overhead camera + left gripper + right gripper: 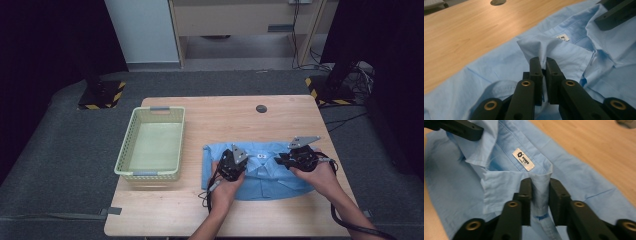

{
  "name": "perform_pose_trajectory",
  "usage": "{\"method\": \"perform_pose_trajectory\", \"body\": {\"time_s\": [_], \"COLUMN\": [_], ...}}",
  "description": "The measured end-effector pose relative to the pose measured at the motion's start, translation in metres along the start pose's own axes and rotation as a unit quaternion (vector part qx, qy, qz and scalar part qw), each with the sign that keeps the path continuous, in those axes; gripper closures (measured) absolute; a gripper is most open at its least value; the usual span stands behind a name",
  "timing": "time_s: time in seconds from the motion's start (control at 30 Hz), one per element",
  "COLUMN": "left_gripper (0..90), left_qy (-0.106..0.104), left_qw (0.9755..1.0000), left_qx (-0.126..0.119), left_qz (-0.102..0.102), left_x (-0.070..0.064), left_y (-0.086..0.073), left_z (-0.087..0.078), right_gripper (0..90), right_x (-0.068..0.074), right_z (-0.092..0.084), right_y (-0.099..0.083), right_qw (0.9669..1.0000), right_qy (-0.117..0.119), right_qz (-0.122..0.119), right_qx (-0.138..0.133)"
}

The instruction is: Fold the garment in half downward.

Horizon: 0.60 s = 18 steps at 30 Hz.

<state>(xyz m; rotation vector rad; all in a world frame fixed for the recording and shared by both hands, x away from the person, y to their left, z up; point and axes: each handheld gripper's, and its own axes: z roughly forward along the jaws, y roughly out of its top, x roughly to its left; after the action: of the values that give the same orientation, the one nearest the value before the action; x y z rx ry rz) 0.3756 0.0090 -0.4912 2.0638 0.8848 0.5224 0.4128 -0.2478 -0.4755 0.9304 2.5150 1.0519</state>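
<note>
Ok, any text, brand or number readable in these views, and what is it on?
White neck label inside the collar of the light blue cotton shirt: a black emblem and a short word, too blurred to read.
Same label in the left gripper view: too small to read.

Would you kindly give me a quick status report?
Left gripper shut on the blue shirt's collar. Right gripper pinching the collar's other side. Nothing in the way.

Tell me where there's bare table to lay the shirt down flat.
Bare wood runs along the table's far edge, between the green basket and the dark round disc, and along the near edge left of the forearms. The right half is crowded: the blue shirt and both grippers sit there.
</note>
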Motion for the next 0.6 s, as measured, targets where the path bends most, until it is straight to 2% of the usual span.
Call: {"method": "perform_pose_trajectory", "body": {"time_s": [0.1, 0.3, 0.47, 0.6], "left_gripper": [86.4, 86.4, 86.3, 86.2], "left_qy": [-0.003, -0.002, 0.005, 0.005], "left_qw": [1.0000, 0.9999, 0.9999, 0.9997], "left_qx": [0.002, 0.010, -0.001, -0.001], "left_qz": [0.002, 0.005, 0.014, 0.023], "left_x": [-0.008, -0.016, -0.026, -0.034], "left_y": [-0.010, -0.025, -0.027, -0.027], "left_z": [-0.006, -0.011, -0.017, -0.023], "right_gripper": [61.4, 50.9, 42.4, 35.5], "right_x": [0.006, 0.016, 0.021, 0.019], "right_z": [-0.001, -0.012, -0.014, -0.014], "right_y": [-0.007, -0.023, -0.028, -0.025], "right_qw": [0.9998, 0.9996, 0.9993, 0.9994], "right_qy": [0.015, 0.023, 0.029, 0.030], "right_qz": [-0.006, -0.006, -0.011, -0.005], "right_qx": [0.011, 0.012, 0.020, 0.016]}}
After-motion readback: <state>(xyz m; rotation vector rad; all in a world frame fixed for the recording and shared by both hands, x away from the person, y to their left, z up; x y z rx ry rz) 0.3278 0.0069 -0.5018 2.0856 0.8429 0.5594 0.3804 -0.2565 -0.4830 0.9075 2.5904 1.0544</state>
